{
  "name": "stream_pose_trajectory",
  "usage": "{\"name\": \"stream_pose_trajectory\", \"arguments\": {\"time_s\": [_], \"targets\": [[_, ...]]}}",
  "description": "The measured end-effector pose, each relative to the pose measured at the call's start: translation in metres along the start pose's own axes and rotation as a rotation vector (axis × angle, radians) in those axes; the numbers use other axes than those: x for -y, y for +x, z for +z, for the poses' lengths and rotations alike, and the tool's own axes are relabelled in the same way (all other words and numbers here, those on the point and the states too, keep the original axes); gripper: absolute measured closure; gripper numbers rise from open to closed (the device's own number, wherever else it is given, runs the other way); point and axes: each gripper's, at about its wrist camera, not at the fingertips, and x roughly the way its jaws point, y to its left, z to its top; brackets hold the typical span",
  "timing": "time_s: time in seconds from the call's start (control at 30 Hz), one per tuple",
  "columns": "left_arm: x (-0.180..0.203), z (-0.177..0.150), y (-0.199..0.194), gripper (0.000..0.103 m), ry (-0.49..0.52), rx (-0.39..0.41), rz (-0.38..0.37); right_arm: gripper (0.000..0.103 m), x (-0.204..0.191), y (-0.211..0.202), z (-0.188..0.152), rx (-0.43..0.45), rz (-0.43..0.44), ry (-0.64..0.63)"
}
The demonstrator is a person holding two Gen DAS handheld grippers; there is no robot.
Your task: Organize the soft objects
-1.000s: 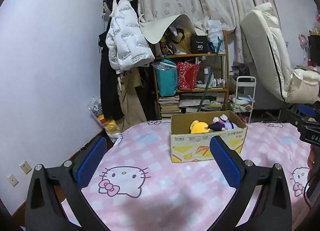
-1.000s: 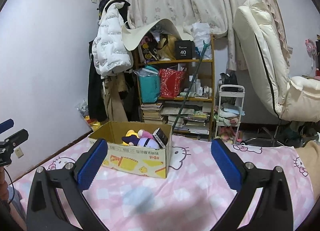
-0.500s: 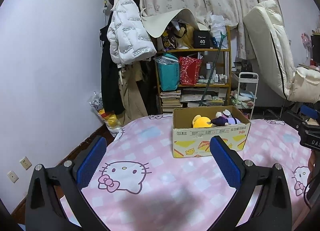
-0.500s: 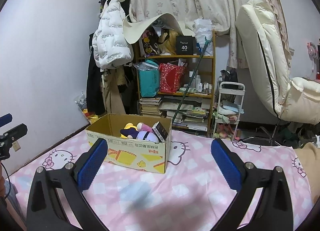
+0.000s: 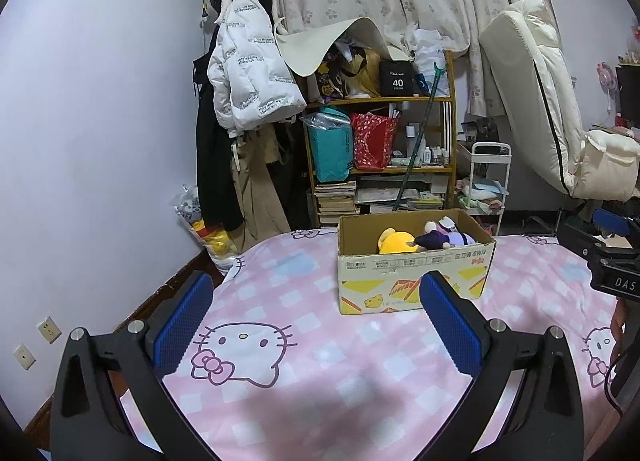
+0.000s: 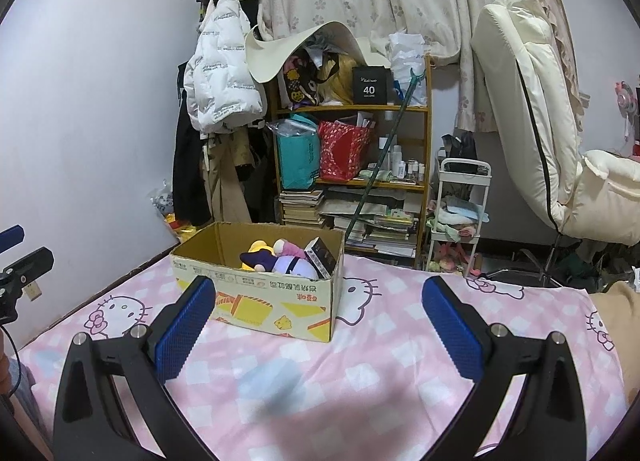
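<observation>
An open cardboard box (image 5: 412, 281) (image 6: 256, 299) stands on the pink Hello Kitty bedspread (image 5: 280, 381) (image 6: 360, 381). Inside lie a yellow plush (image 5: 394, 242) (image 6: 258, 249), a purple and dark plush (image 5: 444, 238) (image 6: 288, 261) and a small black box (image 6: 322, 257). My left gripper (image 5: 316, 321) hovers open over the bedspread, short of the box, nothing between its blue pads. My right gripper (image 6: 320, 321) is open and empty too, the box ahead to its left. Each gripper shows at the edge of the other's view.
Beyond the bed stand a cluttered wooden shelf (image 5: 380, 165) (image 6: 352, 165), coats on a rack (image 5: 248, 101) (image 6: 224, 101), a white trolley (image 6: 460, 217) and a cream reclining chair (image 5: 552, 113) (image 6: 540, 133). A wall runs along the bed's left side.
Both views have tilted and shifted a little; the box sits slightly lower and nearer in each. Both grippers stay open and empty.
</observation>
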Motion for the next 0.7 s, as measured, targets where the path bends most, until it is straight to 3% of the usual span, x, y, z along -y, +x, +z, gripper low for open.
{"name": "stream_pose_trajectory", "arguments": {"time_s": [0.7], "targets": [[0.0029, -0.0039, 0.0034, 0.001, 0.012, -0.010, -0.013, 0.000, -0.0009, 0.0022, -0.0039, 0.015, -0.006, -0.002]]}}
